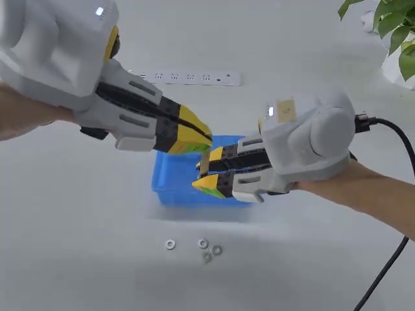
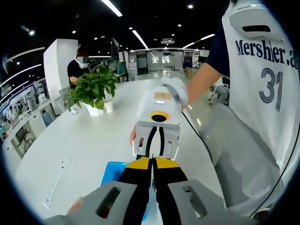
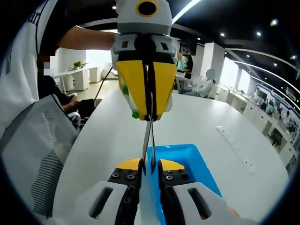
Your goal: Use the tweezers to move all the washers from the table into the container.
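Over the container (image 3: 187, 159), tweezers (image 3: 149, 133) run lengthwise from left gripper (image 3: 150, 116) to right gripper (image 3: 150, 165), both pinching.

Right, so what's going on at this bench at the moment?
A person holds a gripper in each hand above a blue container on a white table. The left gripper is shut on a pair of tweezers, whose other end reaches between the fingers of the right gripper. Whether those have closed on it is unclear. Four washers lie on the table in front of the container.
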